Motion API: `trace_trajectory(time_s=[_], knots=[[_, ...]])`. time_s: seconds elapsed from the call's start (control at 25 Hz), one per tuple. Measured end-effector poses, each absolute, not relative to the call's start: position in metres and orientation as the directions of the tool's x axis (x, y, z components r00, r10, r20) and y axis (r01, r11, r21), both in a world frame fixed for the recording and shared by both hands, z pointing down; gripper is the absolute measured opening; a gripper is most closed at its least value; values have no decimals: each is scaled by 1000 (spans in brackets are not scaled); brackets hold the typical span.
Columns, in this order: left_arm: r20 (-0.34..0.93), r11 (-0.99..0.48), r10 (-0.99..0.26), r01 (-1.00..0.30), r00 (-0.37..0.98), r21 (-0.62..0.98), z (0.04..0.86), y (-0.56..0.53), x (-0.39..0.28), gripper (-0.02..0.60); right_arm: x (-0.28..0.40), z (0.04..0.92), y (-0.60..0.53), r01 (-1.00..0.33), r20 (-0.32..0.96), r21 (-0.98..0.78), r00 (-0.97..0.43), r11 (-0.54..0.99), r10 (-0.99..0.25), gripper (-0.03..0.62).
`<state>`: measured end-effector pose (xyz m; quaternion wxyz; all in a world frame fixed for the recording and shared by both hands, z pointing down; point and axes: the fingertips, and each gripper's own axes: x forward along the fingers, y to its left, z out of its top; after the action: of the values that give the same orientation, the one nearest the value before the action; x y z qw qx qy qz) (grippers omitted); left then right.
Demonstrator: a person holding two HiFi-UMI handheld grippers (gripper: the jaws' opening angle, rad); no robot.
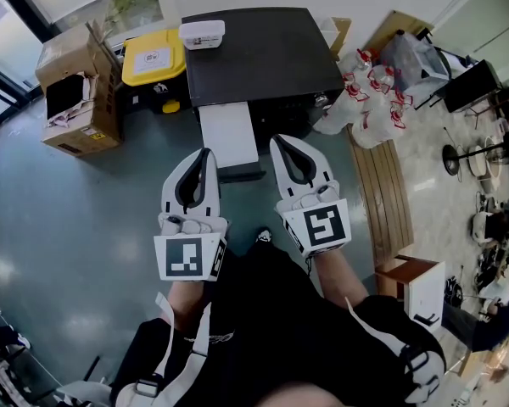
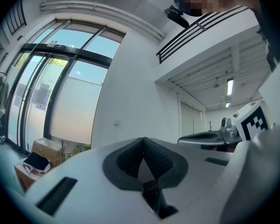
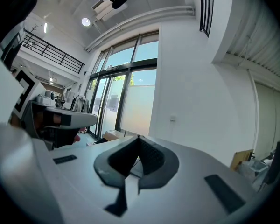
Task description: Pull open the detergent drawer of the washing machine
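Left hand-held gripper (image 1: 206,153) and right hand-held gripper (image 1: 276,141) are pressed together, apparently empty.

Dark washing machine (image 1: 263,53) stands against the white wall.

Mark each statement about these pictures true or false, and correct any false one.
1. The left gripper and right gripper are both shut and empty. True.
2. A white container sits on the dark-topped machine. True.
3. A yellow-lidded bin stands between a cardboard box and the machine. True.
4. The cardboard box stands at the machine's right. False: it stands at its left.
5. The right gripper holds the white container. False: it is apart from it, empty.
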<state>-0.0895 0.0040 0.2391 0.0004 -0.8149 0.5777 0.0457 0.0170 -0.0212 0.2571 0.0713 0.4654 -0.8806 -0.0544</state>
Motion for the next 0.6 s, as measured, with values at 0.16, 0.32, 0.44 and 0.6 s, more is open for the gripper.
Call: trace_trajectory(time_s=[0.16, 0.32, 0.44, 0.6], knots=[[-76, -332, -942, -941, 328, 58, 238, 4, -91, 21, 14, 256, -21, -805, 89, 172, -561, 567, -823, 8], [-77, -334, -941, -941, 329, 62, 238, 3, -91, 20, 14, 257, -22, -805, 92, 170, -562, 569, -822, 8], [-77, -335, -941, -940, 330, 60, 239, 4, -91, 20, 14, 257, -22, -805, 92, 167, -562, 569, -822, 8], [-75, -334, -941, -941, 329, 58, 240, 2, -92, 21, 15, 258, -25, -808, 90, 163, -559, 566, -824, 8]])
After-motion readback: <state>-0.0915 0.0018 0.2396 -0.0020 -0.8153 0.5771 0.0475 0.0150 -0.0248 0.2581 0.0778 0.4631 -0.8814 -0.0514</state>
